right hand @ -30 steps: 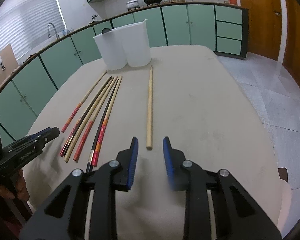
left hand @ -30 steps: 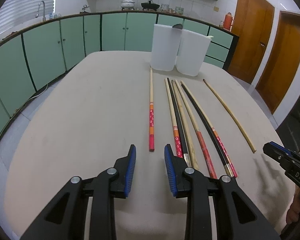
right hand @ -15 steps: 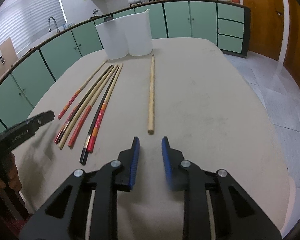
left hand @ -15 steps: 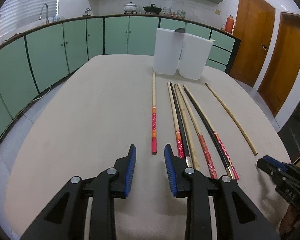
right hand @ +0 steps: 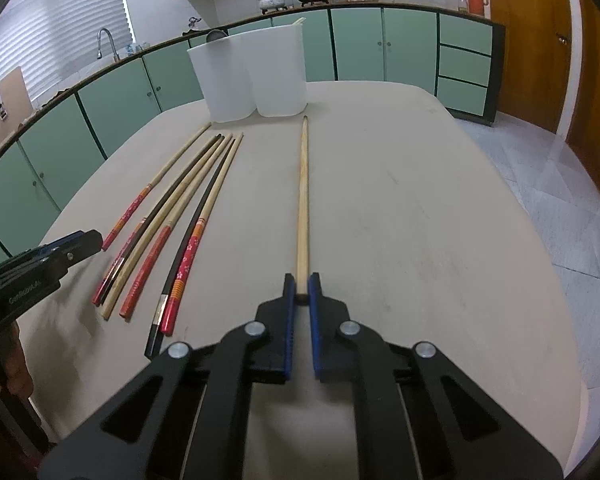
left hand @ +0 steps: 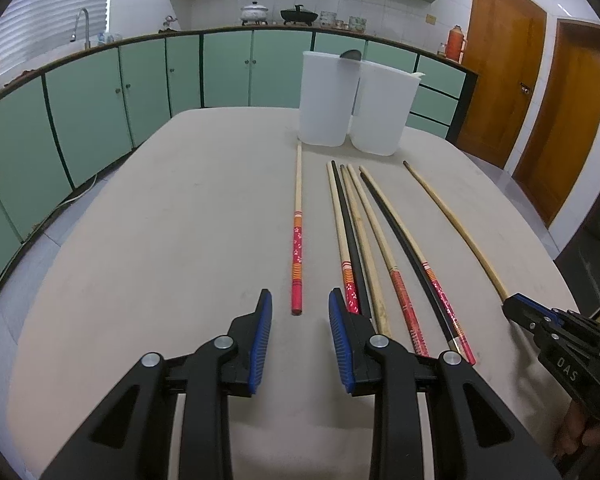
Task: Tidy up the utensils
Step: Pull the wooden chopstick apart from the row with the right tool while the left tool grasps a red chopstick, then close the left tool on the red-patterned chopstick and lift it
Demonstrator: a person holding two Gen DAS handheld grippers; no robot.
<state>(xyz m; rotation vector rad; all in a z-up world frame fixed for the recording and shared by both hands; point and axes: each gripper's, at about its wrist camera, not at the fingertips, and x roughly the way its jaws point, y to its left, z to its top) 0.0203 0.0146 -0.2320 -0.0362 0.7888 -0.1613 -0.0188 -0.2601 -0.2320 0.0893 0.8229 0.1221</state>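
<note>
Several long chopsticks lie lengthwise on the beige table (left hand: 140, 240). My right gripper (right hand: 302, 286) is shut on the near end of a plain wooden chopstick (right hand: 303, 200) that lies apart to the right; it also shows in the left wrist view (left hand: 452, 220). My left gripper (left hand: 300, 312) is open, its jaws on either side of the near end of a red-patterned chopstick (left hand: 297, 248). A bundle of red, black and wooden chopsticks (left hand: 380, 248) lies between the two. Two white plastic containers (left hand: 326, 96) (left hand: 384, 108) stand at the far end.
Green cabinets (left hand: 100, 92) curve round the room behind the table. Wooden doors (left hand: 500, 92) stand at the right. A dark spoon bowl (left hand: 350, 55) shows above the left container's rim. The table's edge drops to a tiled floor (right hand: 560, 184) on the right.
My right gripper has moved forward and closed on the plain chopstick's near end. My left gripper has advanced slightly toward the red-patterned chopstick's end, still open.
</note>
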